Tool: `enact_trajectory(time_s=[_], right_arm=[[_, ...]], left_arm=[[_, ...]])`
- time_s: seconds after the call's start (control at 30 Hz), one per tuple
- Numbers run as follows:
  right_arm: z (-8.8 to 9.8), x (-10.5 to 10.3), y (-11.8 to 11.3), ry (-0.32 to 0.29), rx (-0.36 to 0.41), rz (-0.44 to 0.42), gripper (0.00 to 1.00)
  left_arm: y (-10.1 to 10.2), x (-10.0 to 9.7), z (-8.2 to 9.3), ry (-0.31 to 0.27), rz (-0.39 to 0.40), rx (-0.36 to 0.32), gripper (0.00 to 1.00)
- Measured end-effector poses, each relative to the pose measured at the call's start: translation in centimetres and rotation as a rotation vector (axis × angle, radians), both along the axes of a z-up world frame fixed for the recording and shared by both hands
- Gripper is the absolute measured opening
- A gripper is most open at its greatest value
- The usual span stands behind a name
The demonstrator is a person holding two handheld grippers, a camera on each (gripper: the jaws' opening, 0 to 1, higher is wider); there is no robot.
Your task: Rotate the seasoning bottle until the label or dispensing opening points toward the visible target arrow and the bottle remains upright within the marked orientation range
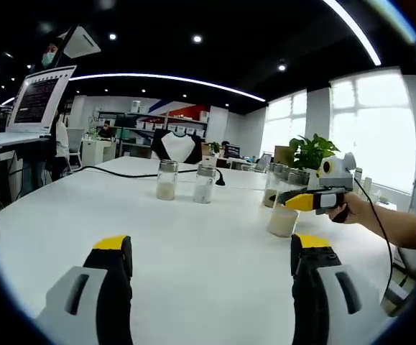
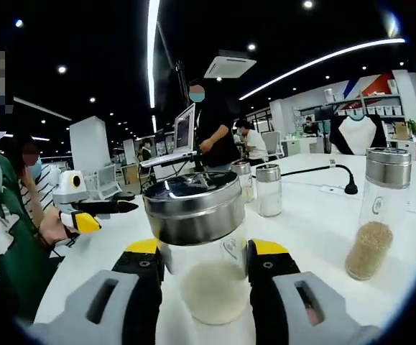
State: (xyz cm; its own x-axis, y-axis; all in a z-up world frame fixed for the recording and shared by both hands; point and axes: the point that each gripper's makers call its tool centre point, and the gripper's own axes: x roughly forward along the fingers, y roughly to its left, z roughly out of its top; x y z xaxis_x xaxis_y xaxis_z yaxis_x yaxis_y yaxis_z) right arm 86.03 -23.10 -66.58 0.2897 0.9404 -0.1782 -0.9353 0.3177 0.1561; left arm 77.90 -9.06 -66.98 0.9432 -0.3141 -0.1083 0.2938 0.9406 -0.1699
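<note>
Evidently the right gripper [image 2: 204, 277] is clamped on the glass seasoning bottle [image 2: 200, 237] just below its steel lid [image 2: 193, 203], probably light, smooth and breakable, standing on the white table [image 1: 193, 237], while the left gripper [image 1: 211, 262] gapes empty well short of it.

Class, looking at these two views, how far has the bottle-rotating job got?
Done: the right gripper has closed its jaws around the seasoning bottle, which stands upright on the table. In hand: that grip. Left: the turn itself; no target arrow is visible. The left gripper hangs open.
</note>
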Motion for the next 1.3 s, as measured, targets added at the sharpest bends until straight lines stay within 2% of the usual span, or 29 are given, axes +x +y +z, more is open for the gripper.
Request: enact_trajectory(time_s=[0.63,1.3], right_arm=[[-0.17,-0.01,-0.06,-0.046,-0.025,0.012,0.43],[-0.33,0.18,-0.02,-0.055,-0.053,-0.070,0.43]], left_arm=[[-0.09,0.01,0.02,-0.002,-0.004,-0.004,0.97],[-0.16,-0.04,-0.13,0.004,-0.004,-0.004,0.96]])
